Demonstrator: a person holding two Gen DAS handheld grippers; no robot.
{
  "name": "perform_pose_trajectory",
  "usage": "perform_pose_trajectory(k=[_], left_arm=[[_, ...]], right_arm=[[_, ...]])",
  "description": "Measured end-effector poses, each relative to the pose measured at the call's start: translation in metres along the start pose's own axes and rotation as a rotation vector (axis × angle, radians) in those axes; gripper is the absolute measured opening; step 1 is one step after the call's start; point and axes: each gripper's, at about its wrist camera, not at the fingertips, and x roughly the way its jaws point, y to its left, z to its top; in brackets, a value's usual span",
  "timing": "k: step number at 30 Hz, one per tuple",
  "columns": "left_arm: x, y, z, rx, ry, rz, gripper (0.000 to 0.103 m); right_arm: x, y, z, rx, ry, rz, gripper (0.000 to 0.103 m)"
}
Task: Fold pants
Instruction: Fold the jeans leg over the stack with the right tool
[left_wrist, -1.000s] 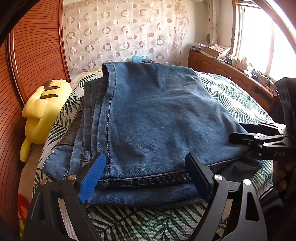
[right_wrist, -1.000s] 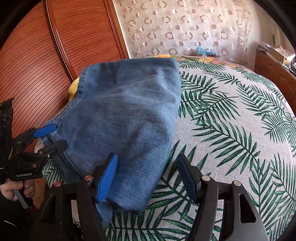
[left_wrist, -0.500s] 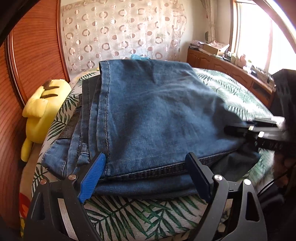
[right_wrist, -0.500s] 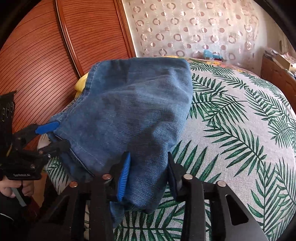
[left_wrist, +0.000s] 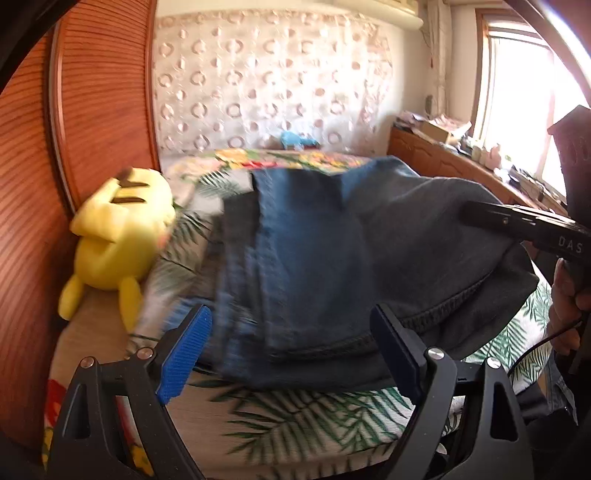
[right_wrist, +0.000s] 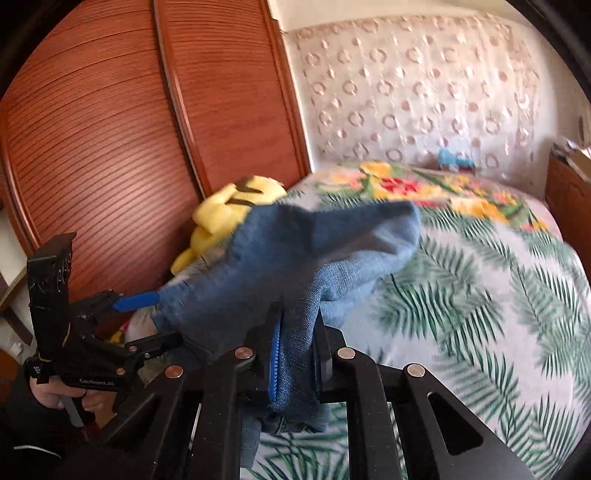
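Right wrist view: the right gripper is clamped on a fold of the blue jeans, with denim pinched between its blue and black pads and one side of the stack raised off the palm-leaf bedspread. To the left, the left gripper has its fingers spread on either side of the jeans' near edge. Left wrist view: the left gripper is wide open, its blue pad and black pad apart at the hem of the folded jeans, gripping nothing. A yellow plush toy lies beside the jeans against a wooden headboard.
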Motion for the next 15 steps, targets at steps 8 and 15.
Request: perform_pose_trajectory(k=[8, 15], left_arm=[[-0.032, 0.031, 0.013, -0.034, -0.074, 0.048, 0.088], [-0.05, 0.056, 0.015, -0.068, -0.119, 0.096, 0.088]], right_arm=[[0.025, 0.035, 0.028, -0.073, -0.012, 0.086, 0.012], [0.062, 0.046, 0.04, -0.09, 0.004, 0.16, 0.012]])
